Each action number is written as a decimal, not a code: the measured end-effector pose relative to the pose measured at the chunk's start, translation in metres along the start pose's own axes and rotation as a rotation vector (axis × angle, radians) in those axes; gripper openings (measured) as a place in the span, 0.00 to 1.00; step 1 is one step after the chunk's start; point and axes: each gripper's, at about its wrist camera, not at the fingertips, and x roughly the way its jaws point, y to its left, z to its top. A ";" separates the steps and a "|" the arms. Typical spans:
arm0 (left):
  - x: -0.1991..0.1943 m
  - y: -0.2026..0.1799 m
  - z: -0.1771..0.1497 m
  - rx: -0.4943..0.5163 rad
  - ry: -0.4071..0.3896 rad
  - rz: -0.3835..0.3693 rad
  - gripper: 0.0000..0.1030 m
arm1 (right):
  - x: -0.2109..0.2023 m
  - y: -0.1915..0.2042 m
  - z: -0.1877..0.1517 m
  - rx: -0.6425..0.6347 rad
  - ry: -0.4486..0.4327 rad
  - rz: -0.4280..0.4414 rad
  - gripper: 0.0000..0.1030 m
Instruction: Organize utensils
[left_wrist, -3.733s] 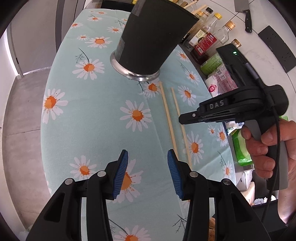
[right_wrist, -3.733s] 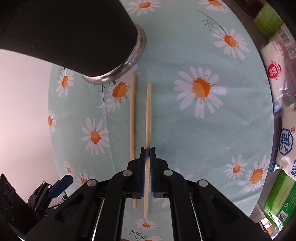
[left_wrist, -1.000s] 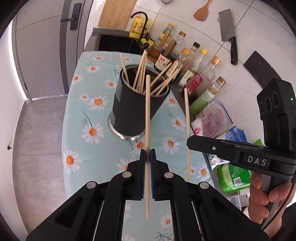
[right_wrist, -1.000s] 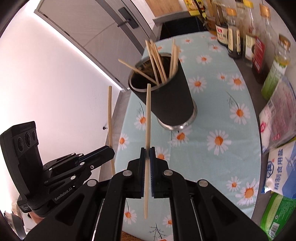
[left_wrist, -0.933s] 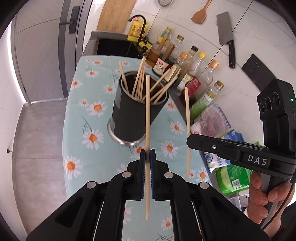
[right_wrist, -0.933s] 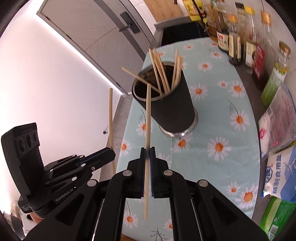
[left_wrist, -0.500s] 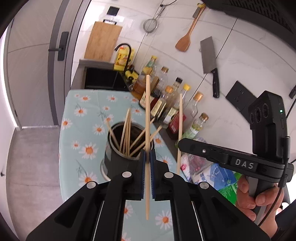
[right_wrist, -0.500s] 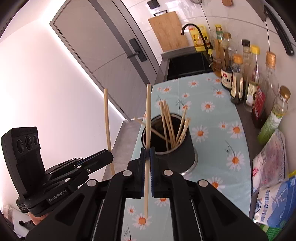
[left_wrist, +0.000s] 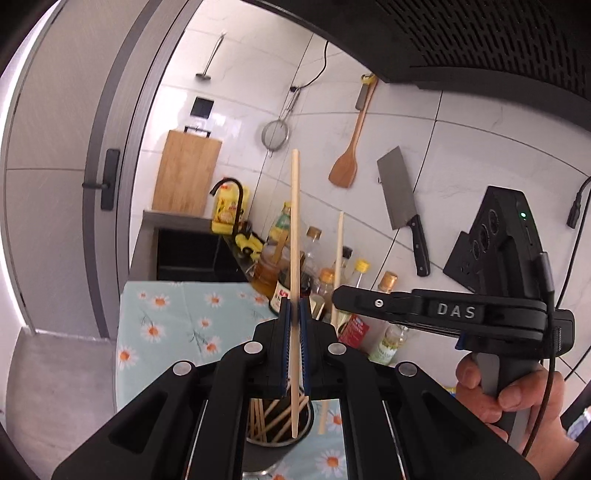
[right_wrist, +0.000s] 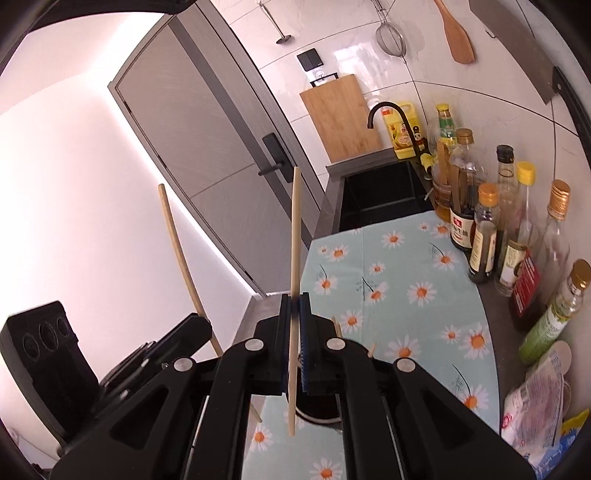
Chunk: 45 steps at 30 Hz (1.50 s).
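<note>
Both chopsticks now lifted upright above the holder (left_wrist: 280, 448); left gripper (left_wrist: 294, 325) clamps one chopstick (left_wrist: 294, 229), right gripper (right_wrist: 294, 321) the other chopstick (right_wrist: 295, 236): centre tips over the rim, then release

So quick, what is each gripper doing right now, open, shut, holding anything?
Left gripper: shut on a chopstick, held upright.
Right gripper: shut on another chopstick, also upright.

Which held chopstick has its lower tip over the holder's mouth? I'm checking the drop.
The left gripper's chopstick: its tip hangs over the holder. The right one's ends left of the rim.
</note>
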 end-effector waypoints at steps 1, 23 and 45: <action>0.001 0.000 0.001 0.006 -0.007 -0.010 0.04 | 0.001 0.002 0.001 -0.011 -0.012 -0.006 0.05; 0.016 0.014 -0.009 0.039 -0.064 0.031 0.33 | 0.006 -0.012 0.004 0.022 -0.095 -0.009 0.21; -0.055 -0.019 -0.028 0.067 -0.016 0.149 0.59 | -0.081 -0.003 -0.047 -0.040 -0.118 -0.004 0.50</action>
